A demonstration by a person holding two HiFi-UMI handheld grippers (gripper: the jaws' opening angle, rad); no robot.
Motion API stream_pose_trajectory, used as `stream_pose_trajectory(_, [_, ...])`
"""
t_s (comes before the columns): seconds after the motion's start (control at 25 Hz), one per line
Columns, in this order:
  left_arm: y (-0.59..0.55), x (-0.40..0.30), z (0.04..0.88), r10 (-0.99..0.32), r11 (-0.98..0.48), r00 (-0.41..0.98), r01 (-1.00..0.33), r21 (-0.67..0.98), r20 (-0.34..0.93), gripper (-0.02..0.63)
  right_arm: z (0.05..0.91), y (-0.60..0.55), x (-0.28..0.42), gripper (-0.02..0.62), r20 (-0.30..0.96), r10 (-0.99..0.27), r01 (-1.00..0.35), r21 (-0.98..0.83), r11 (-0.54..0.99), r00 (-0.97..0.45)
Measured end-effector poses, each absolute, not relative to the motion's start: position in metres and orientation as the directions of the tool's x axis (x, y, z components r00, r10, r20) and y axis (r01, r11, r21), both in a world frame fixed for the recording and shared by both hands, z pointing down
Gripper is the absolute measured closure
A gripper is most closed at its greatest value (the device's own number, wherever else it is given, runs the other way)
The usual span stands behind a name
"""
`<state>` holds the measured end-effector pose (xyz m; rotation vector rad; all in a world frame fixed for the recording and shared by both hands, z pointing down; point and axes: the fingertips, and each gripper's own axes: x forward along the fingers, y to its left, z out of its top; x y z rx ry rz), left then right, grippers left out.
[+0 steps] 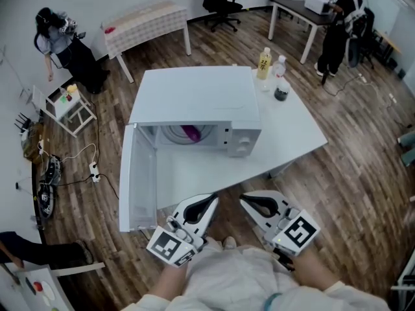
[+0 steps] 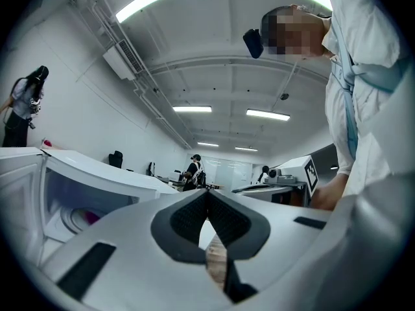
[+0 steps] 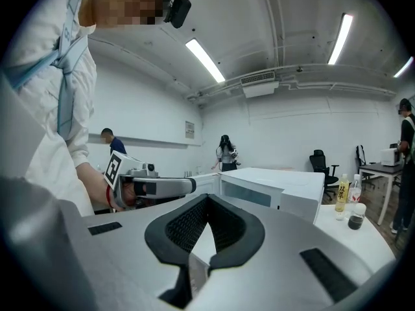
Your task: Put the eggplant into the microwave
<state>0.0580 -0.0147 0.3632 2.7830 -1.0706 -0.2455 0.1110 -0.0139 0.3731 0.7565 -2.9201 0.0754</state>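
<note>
I see the eggplant (image 1: pixel 190 133) lying on the turntable inside the microwave (image 1: pixel 194 96), just above the middle of the head view, so the placing looks done to me. The left gripper (image 1: pixel 202 207) and the right gripper (image 1: pixel 258 205) hang side by side at the bottom centre, by the near edge of the table (image 1: pixel 295 138). Each gripper view shows its jaws pressed together with nothing between them. The door (image 1: pixel 137 173) stands wide open, reaching toward the lower left. If I go on to shut it, that is where trouble lies. With closed jaws I can only push, and a hard shove could slide the whole microwave across the tabletop toward the bottles (image 1: pixel 264 63) at upper right, or the door could bounce back unlatched. I cannot tell how close the eggplant sits to the sill; if it pokes out, the door would pinch it. The door's free edge is also near my left gripper, so a careless swing could knock it.
</note>
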Motion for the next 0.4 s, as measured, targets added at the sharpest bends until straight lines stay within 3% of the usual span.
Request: stream_pose_trajectory(0.4, [-0.0183, 0.0548, 0.3655, -0.674, -0.733, 0.733, -0.65, 0.2, -0.09, 0.604, 0.3767, -0.0094, 0.1087, 0.565, 0.144, -0.46, -0.467, -0.02, 0.884, -0.876])
